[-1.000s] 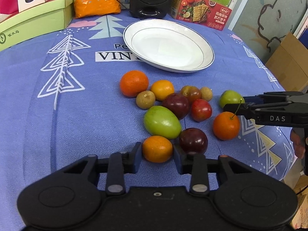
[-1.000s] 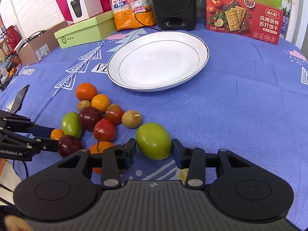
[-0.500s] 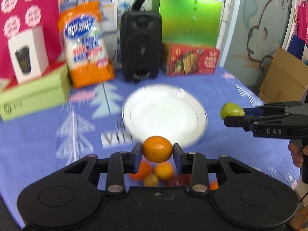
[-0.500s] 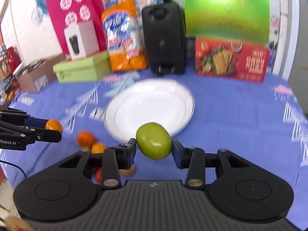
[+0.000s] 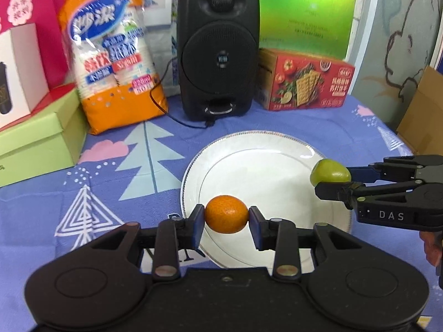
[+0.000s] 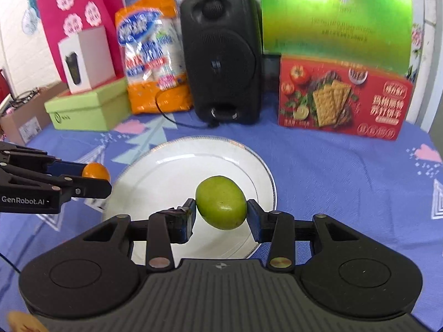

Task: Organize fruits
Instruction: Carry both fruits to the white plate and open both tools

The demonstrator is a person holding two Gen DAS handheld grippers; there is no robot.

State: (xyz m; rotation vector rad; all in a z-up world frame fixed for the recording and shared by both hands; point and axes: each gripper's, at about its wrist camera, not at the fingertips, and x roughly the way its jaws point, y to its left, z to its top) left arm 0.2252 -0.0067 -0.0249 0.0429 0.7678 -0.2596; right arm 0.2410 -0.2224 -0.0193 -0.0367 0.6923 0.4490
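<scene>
L gripper [image 5: 226, 218] clamped on orange [image 5: 226, 214]; R gripper [image 6: 221, 215] clamped on green fruit [image 6: 221, 206]. Plate [image 5: 265, 149] lies directly below/ahead of both; L over near-left rim, R over right side; next move likely: lower, release.

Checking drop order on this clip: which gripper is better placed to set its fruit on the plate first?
Probably the right gripper: its green fruit hangs over the white plate, nearer the middle. The left gripper holds its orange over the plate's near rim.
</scene>
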